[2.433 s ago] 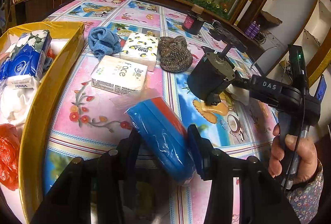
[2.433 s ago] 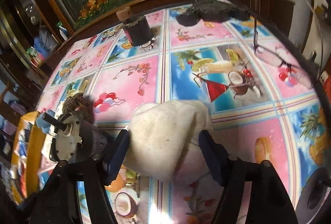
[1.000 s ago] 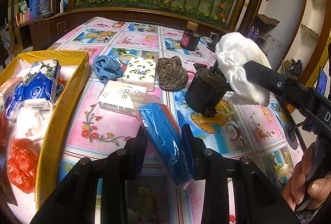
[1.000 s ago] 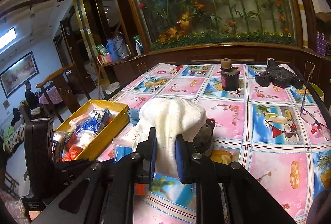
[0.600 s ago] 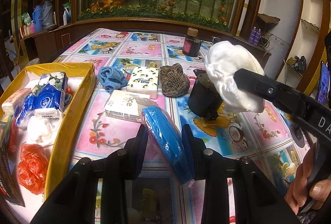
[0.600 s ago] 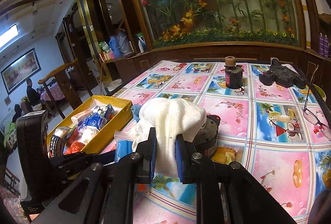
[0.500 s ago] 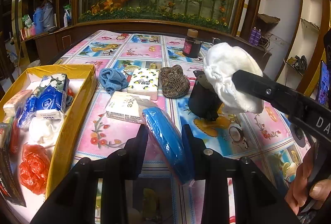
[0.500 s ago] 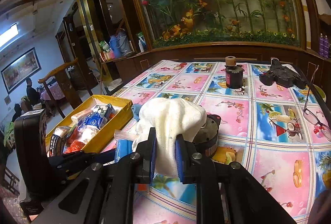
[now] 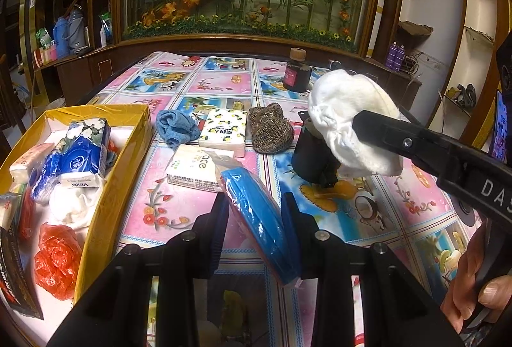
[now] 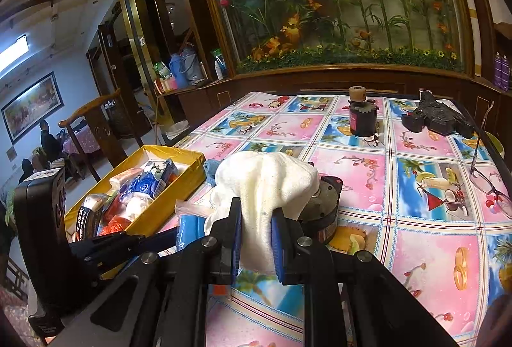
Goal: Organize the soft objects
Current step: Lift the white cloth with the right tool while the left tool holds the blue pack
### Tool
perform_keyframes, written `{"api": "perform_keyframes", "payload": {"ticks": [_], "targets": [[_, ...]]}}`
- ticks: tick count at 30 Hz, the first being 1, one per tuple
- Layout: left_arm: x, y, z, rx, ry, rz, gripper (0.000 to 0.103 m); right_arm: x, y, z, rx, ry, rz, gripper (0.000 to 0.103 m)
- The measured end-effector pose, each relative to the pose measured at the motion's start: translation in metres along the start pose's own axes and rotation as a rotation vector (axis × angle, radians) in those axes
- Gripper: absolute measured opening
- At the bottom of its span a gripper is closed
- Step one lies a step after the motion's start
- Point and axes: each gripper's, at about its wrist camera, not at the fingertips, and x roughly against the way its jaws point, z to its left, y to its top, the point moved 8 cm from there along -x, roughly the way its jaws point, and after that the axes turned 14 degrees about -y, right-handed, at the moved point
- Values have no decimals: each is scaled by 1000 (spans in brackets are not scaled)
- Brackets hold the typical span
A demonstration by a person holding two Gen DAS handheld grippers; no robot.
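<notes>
A blue wrapped pack is pinched between the left gripper's jaws, above the surface; a white cloth is clamped between the right gripper's jaws; the yellow box lies leftward.

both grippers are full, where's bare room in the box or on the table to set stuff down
The yellow box is crowded, bare only at its far end. On the tablecloth, free patches lie between the box and the face tissue pack, and right of the black cylinder.
</notes>
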Motion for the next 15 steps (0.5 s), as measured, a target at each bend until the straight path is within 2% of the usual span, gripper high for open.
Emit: {"api": "perform_keyframes", "payload": {"ticks": [11, 15], "targets": [[4, 1, -1, 1, 3, -13, 32, 0, 0, 0, 6, -9, -2, 18], [13, 4, 0, 12, 3, -44, 33, -4, 3, 1, 18, -47, -14, 17]]}}
